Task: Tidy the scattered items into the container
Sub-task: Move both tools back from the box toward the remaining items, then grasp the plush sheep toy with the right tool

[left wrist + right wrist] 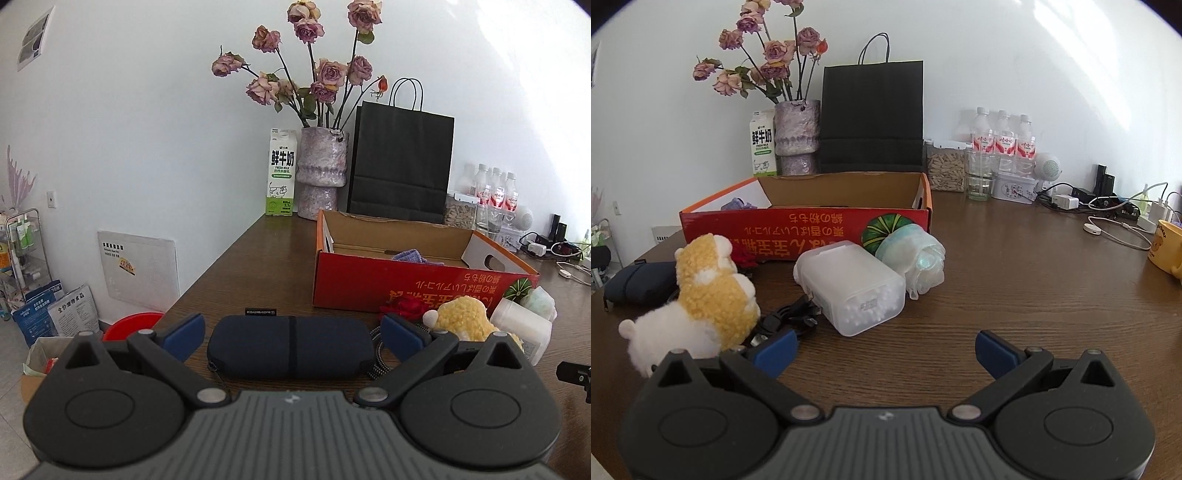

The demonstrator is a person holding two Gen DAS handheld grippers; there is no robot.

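Between the wide-open left claw's [291, 334] fingers lies the navy pouch [290, 350].

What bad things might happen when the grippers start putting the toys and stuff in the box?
The open left gripper faces the dark blue zip pouch; the pouch looks nearly as wide as the opening, so it may slip.
The black cable lies against the fluffy yellow-and-white plush toy and may drag along.
The frosted plastic box of cotton swabs touches the rolled white-green bundle, which might roll away.
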